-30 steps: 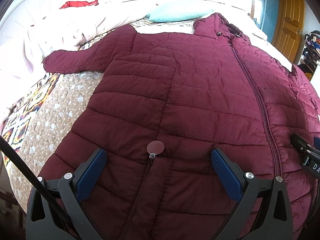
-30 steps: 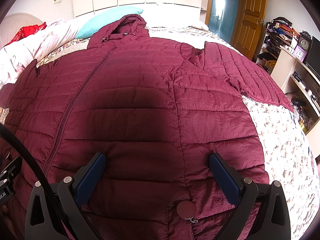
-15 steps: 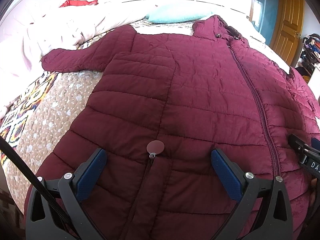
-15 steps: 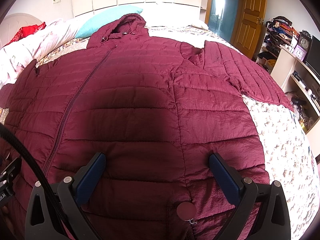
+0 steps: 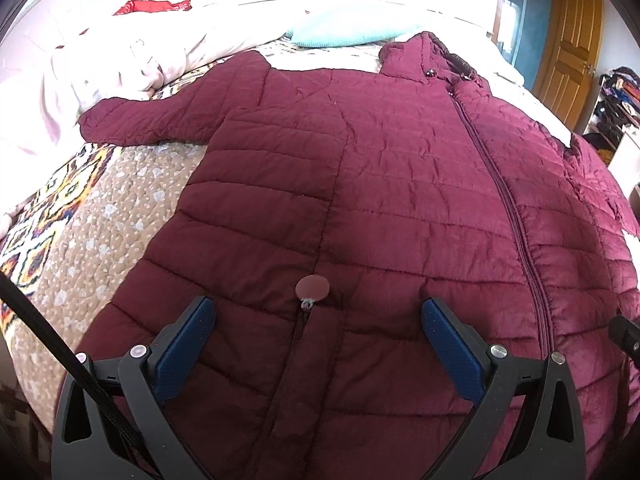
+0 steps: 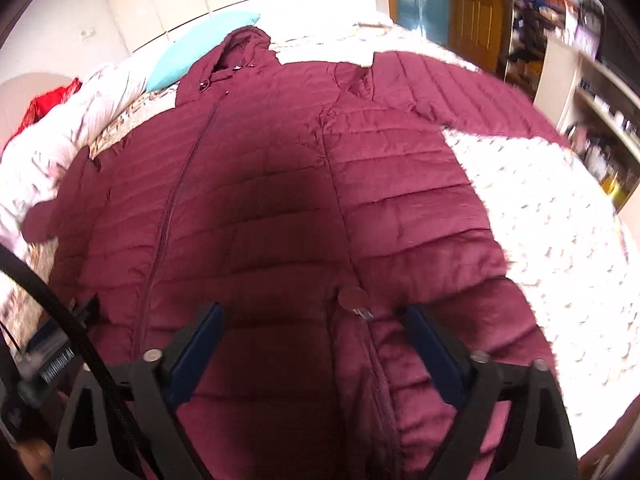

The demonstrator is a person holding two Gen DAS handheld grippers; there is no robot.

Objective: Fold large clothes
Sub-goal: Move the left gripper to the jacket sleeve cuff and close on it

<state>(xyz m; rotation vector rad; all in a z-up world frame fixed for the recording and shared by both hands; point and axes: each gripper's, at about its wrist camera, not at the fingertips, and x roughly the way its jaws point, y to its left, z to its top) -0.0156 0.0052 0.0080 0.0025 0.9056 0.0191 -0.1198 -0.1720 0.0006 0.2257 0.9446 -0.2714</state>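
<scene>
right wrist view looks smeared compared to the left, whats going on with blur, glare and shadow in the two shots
Right wrist view: motion blur smears the shelves and the white patterned bedspread; a dark shadow falls on the maroon quilted puffer jacket. Left wrist view: sharp, but the white bedding at the top is blown out by glare; fisheye bulges both.

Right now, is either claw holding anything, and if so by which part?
Nothing is held. The left claw stands open over the jacket, its pads gripping no fabric. The right claw is closing, with its pads not yet pinching the jacket.
</scene>
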